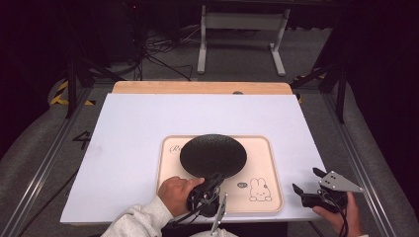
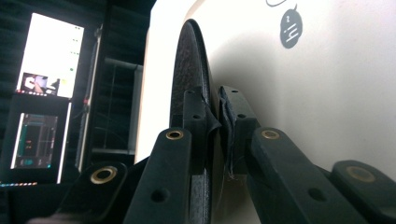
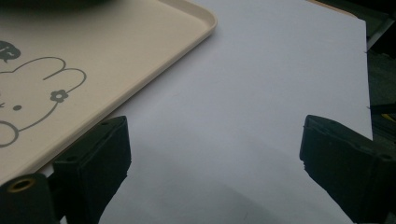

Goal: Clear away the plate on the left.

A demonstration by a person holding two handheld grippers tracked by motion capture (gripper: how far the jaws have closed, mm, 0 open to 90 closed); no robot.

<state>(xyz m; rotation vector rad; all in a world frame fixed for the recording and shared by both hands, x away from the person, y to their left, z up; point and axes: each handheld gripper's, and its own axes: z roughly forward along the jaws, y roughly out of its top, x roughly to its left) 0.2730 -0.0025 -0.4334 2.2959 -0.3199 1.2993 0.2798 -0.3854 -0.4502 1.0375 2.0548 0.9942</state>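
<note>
High view: a black plate [image 1: 213, 155] sits over the far half of a cream tray [image 1: 269, 197], which lies near the near edge of a white board [image 1: 148, 118] on the table. The left gripper [image 1: 216, 177] reaches in from the tray's near side and meets the plate's near rim.

Left gripper view confirms the grasp: the jaws are clenched on the plate [image 2: 187, 79], one jaw on each face of the rim, with the tray [image 2: 327, 93] just behind. That camera is rolled over, so the plate stands as a near-vertical edge there. Whether the plate rests flat on the tray or is tipped up slightly at the gripped side, I cannot tell; the high view suggests the near rim may be a little off the tray.

The right gripper [image 1: 309, 181] hovers above the board's near right corner, well clear of the tray. Right gripper view shows its jaws spread wide with nothing between them but bare board [image 3: 243, 116], and the tray's corner [image 3: 205, 23] with a rabbit drawing [image 3: 37, 93] off to one side.

My judgement on progress: the grasp on the plate is made, so the reach and close are done. Whatever move follows, lifting it off the tray or setting it down and releasing, is not finished. The right gripper has no part in the work yet.
</note>
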